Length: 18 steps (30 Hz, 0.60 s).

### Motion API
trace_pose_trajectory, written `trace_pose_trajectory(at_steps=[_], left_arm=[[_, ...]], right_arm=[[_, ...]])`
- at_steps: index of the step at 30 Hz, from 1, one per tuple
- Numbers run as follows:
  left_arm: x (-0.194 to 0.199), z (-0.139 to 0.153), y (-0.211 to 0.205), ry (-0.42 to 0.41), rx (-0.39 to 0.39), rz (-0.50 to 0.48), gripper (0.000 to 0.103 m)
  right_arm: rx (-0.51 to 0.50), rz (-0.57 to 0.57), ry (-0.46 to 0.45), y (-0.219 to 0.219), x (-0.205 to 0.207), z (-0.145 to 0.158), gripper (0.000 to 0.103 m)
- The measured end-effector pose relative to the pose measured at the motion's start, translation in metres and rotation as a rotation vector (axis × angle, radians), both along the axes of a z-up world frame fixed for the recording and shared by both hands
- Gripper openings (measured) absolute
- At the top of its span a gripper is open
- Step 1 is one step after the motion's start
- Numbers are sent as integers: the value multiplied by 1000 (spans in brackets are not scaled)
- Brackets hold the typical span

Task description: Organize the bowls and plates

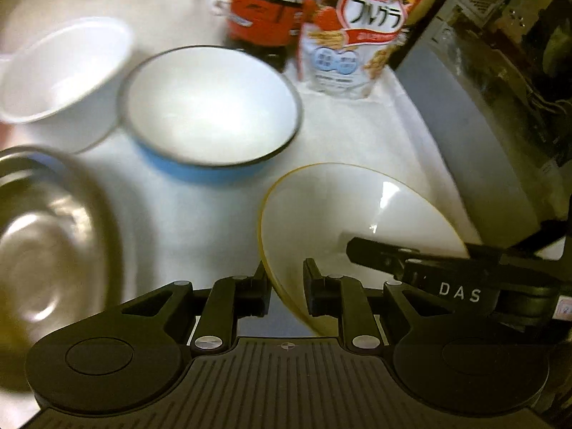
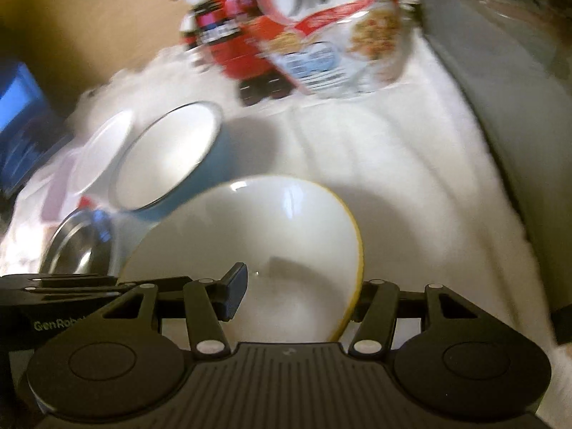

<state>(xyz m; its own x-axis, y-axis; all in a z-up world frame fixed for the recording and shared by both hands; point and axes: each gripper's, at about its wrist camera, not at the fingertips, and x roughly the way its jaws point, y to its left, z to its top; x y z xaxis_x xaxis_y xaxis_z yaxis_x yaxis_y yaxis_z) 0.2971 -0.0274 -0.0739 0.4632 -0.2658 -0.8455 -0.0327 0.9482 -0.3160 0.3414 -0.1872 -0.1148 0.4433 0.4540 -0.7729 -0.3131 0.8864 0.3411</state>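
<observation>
Left gripper (image 1: 286, 279): pitched down, clamped on yellow-rimmed bowl (image 1: 357, 207) wall, 6 o'clock. Right gripper (image 2: 300, 293): pitched down, clamped across the bowl's rim.

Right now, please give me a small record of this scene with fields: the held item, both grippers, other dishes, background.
held item: yellow-rimmed white bowl, tilted, above the white cloth
left gripper: fingers pinch the bowl's rim
right gripper: fingers on the rim, one inside, one outside
other dishes: blue bowl, white bowl, steel bowl
background: cereal bag, dark bottle
</observation>
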Motion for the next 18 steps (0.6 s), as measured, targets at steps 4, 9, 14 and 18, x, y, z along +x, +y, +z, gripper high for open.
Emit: trace_pose_trajectory(at_steps=[4, 9, 14, 18], left_arm=[[-16, -3, 14, 12, 32, 60, 20], [-24, -11, 19, 28, 12, 116, 19], [-27, -15, 21, 33, -9, 154, 17], [-34, -16, 27, 18, -58, 191, 16]], right_arm=[[-5, 74, 20, 19, -8, -10, 56], [-40, 146, 17, 31, -20, -21, 61], [-129, 152, -116, 34, -27, -14, 67], [-249, 51, -401, 37, -38, -2, 81]])
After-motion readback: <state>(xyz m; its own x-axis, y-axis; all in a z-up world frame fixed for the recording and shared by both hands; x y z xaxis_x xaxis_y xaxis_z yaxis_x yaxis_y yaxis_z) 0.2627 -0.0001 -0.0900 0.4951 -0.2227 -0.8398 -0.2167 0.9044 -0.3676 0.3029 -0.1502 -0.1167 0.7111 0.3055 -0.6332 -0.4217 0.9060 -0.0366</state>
